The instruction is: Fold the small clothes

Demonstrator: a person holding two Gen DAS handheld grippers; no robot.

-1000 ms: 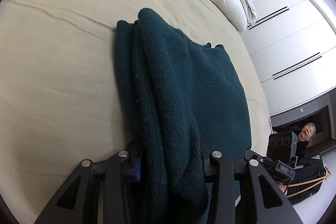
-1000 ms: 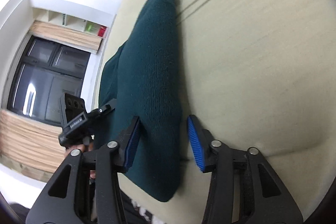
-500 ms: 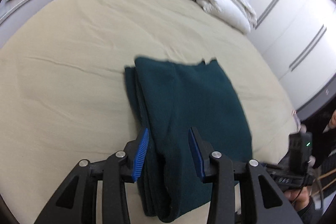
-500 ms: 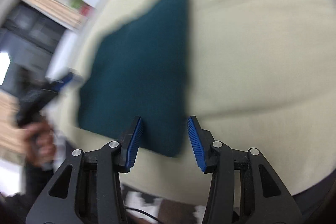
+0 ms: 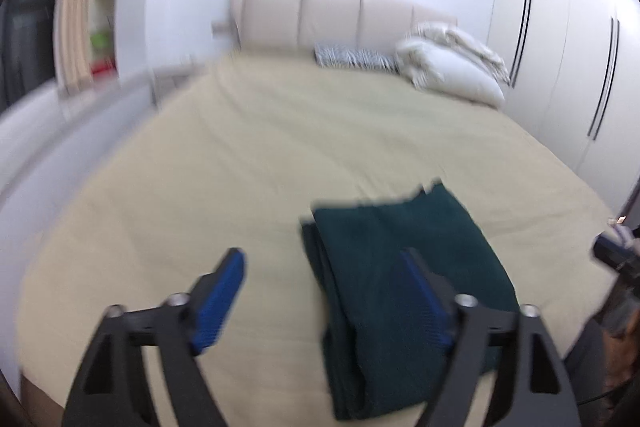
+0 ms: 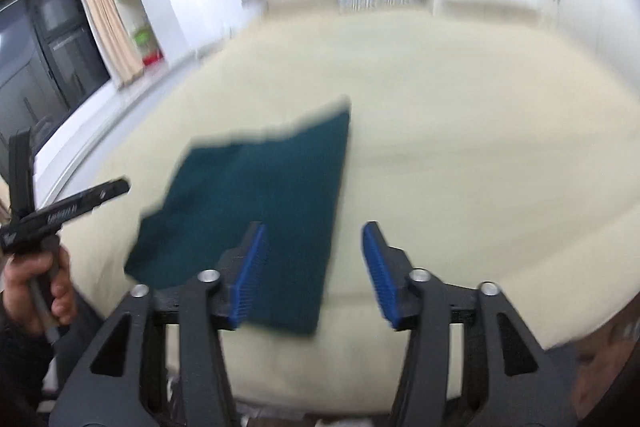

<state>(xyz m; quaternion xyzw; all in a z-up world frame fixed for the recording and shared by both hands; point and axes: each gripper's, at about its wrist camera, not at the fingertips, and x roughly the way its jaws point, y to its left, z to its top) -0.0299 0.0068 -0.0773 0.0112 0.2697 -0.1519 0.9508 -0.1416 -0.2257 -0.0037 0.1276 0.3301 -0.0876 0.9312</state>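
A dark green knitted garment point(image 5: 404, 287) lies folded into a flat rectangle near the front edge of the beige bed point(image 5: 260, 155). It also shows in the right wrist view point(image 6: 264, 215). My left gripper point(image 5: 324, 301) is open and empty, raised above the bed at the garment's left side. My right gripper point(image 6: 314, 271) is open and empty, raised above the garment's right edge. The left gripper also shows held in a hand at the left of the right wrist view point(image 6: 60, 215).
A zebra-print pillow point(image 5: 356, 57) and a white duvet point(image 5: 452, 67) lie at the padded headboard point(image 5: 340, 17). White wardrobes point(image 5: 568, 59) stand on the right. A dark window with a curtain point(image 6: 100, 19) is on the left.
Both grippers let go of the garment, opened wider and pulled up and back from the bed. The garment now lies flat and free.
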